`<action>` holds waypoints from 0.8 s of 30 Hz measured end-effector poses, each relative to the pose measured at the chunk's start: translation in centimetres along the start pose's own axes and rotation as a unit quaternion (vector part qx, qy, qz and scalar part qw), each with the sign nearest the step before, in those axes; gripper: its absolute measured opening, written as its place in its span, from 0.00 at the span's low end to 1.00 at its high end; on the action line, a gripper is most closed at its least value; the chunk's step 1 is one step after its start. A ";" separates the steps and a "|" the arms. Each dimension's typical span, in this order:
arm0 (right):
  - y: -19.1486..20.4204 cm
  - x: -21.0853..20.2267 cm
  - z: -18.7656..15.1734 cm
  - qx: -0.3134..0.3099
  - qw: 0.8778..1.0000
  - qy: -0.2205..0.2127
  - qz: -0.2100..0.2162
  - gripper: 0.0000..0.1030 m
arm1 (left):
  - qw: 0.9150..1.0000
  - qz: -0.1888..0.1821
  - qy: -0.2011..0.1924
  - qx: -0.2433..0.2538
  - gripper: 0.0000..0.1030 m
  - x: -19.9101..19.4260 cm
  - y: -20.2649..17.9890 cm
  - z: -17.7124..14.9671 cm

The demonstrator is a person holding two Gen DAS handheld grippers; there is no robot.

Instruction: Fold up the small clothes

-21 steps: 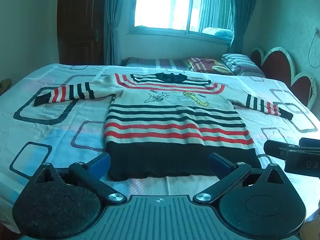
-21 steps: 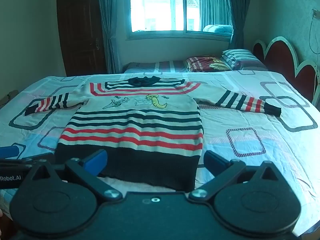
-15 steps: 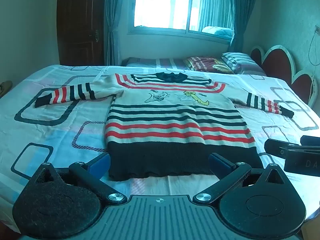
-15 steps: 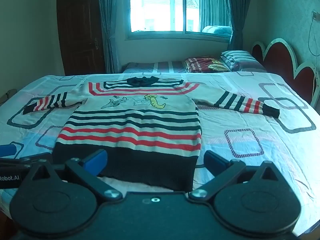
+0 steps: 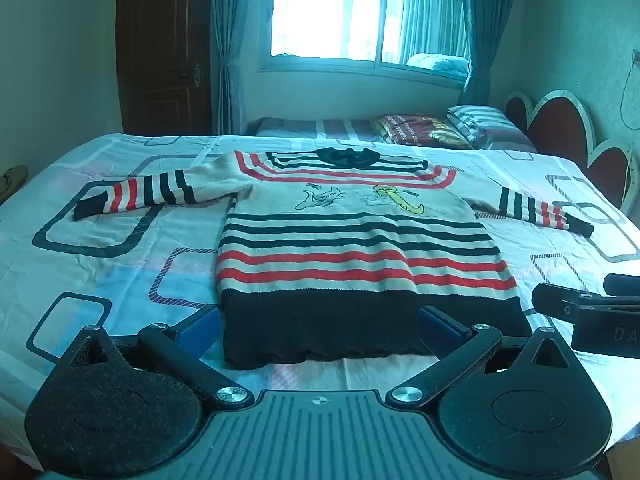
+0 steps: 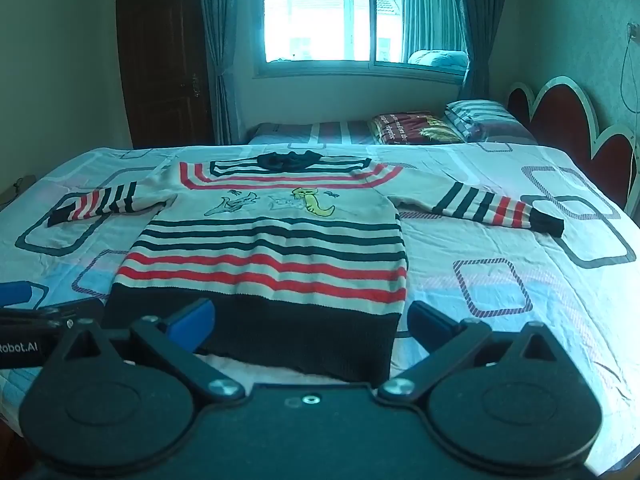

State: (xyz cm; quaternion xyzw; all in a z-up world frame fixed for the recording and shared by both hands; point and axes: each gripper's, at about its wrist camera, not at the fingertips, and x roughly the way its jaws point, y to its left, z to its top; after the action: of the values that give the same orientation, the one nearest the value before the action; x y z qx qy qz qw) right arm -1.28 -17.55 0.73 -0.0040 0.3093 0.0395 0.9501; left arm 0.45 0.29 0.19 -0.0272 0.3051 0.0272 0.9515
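Lying flat on the bed [image 5: 120, 264], front side up, the striped sweater [image 5: 352, 248] has its collar toward the window and its dark hem band nearest the two tools, so its long axis runs straight away from them. Both sleeves stretch out sideways, one to each side of the body.

From the left gripper [image 5: 318, 326] the hem sits just ahead of and between the blue fingers [image 5: 198, 326], its left corner close beside the left-hand one. From the right gripper [image 6: 310, 322] the hem's right corner falls between the fingers [image 6: 192, 320], near the right-hand one. Both pairs stand spread wide with nothing between the pads, angled down at the bed and not yet touching cloth as far as I can see.

Each tool looks about equally close to its own hem corner, so I would guess the left one takes the left side and the right one the right. The left sleeve cuff [image 5: 86, 210] and right sleeve cuff [image 6: 546, 222] lie well out from the body, farther than the hem.

As for writing: "Robot.AI" shows on the left tool's side in the right wrist view, and "DA" on the right tool's side in the left wrist view, cut off by the frame. A cartoon print [image 6: 280, 202] marks the chest; text on the red pillow [image 6: 416, 128] is too small to read.
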 end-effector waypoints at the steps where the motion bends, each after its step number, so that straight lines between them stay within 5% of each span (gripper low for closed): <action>1: 0.0 0.0 0.0 0.000 1.000 0.000 0.001 0.99 | 1.000 -0.001 0.000 0.001 1.00 0.0 0.0 0.0; 24: 0.1 -0.1 0.5 0.003 1.000 -0.005 -0.004 0.99 | 1.000 0.004 -0.006 0.006 1.00 0.2 0.0 0.6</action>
State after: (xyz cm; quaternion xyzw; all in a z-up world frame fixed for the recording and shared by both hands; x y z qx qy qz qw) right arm -1.10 -17.47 1.19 -0.0022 0.3049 0.0353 0.9517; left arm 0.91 0.36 0.54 -0.0196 0.2997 0.0295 0.9534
